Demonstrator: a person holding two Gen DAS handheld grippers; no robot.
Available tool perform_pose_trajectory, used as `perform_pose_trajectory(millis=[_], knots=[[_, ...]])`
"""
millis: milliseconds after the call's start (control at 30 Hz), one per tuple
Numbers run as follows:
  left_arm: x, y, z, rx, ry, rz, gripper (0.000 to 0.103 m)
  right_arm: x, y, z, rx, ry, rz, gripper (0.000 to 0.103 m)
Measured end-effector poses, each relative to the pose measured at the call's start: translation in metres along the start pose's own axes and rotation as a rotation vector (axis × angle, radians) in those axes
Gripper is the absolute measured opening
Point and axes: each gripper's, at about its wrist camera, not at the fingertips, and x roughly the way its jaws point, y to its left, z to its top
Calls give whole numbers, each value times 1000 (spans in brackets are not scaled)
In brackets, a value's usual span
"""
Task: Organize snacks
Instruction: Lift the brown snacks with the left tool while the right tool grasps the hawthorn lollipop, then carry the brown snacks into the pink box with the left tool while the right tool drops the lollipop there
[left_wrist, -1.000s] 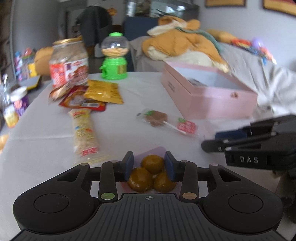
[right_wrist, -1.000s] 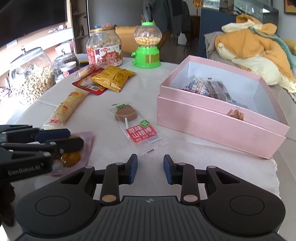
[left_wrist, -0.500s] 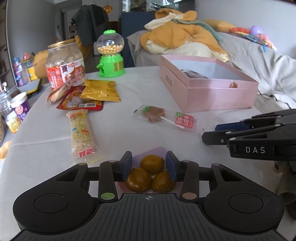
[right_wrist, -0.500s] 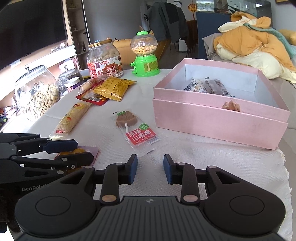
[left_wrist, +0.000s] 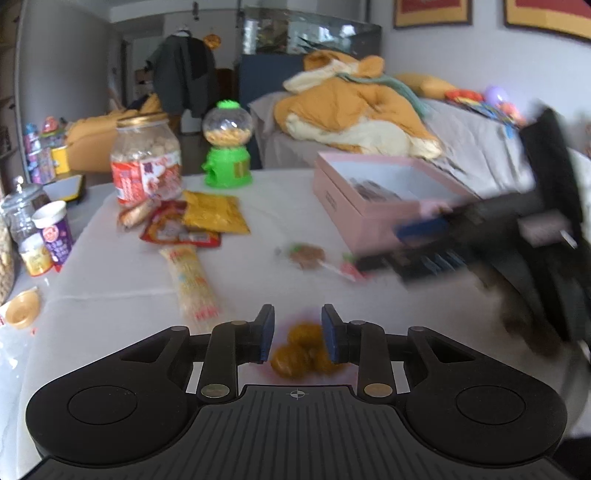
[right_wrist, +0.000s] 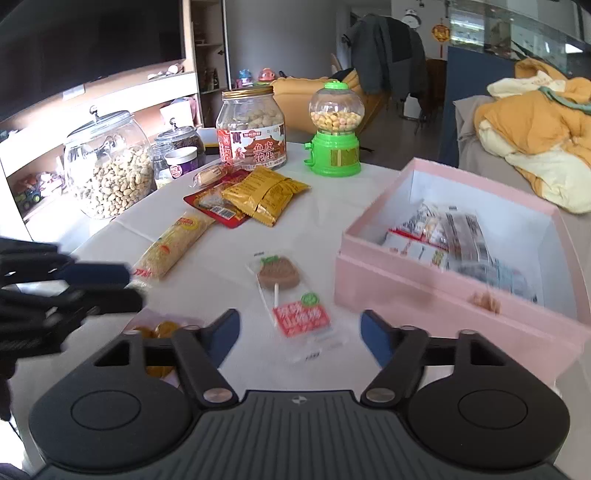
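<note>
My left gripper is shut on a clear pack of round brown candies, held just above the white tablecloth; the pack also shows in the right wrist view. My right gripper is open and empty, directly over a lollipop in a clear wrapper. The lollipop also shows in the left wrist view. An open pink box with several wrapped snacks inside stands to the right. The right gripper appears blurred in the left wrist view, beside the pink box.
A long cracker pack, a yellow packet and a red packet lie mid-table. A peanut jar, a green candy dispenser and glass jars stand at the back. A bed with an orange jacket lies behind.
My right gripper has opened wide and moved forward over the lollipop. My left gripper has kept hold of the candy pack and tilted up slightly.
</note>
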Motion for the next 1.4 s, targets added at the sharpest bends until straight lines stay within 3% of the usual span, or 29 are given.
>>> perform_pose_trajectory(millis=[67, 233, 333, 367, 433, 733, 1033, 1133, 1167, 1400], knots=[[0, -5, -7, 35, 18, 12, 35, 14, 0, 7, -17, 8, -18, 75], [0, -7, -15, 70, 24, 71, 35, 60, 10, 28, -1, 84, 37, 75], [-1, -7, -13, 66, 25, 54, 35, 75, 23, 29, -23, 112, -4, 57], [1, -9, -13, 72, 28, 52, 35, 73, 26, 29, -38, 112, -8, 42], [8, -13, -12, 86, 42, 55, 35, 63, 27, 25, -40, 124, -3, 36], [31, -22, 0, 97, 65, 80, 36, -9, -1, -31, -16, 136, -34, 37], [53, -36, 12, 161, 73, 90, 35, -27, -19, -58, 19, 48, -77, 41], [53, -40, 7, 211, 93, 39, 56, -29, -19, -64, 28, 20, -80, 42], [53, -40, 5, 221, 91, 30, 59, -29, -19, -64, 30, 20, -80, 42], [64, -24, 9, 114, 109, 24, 63, -30, -17, -64, 26, 16, -89, 43]])
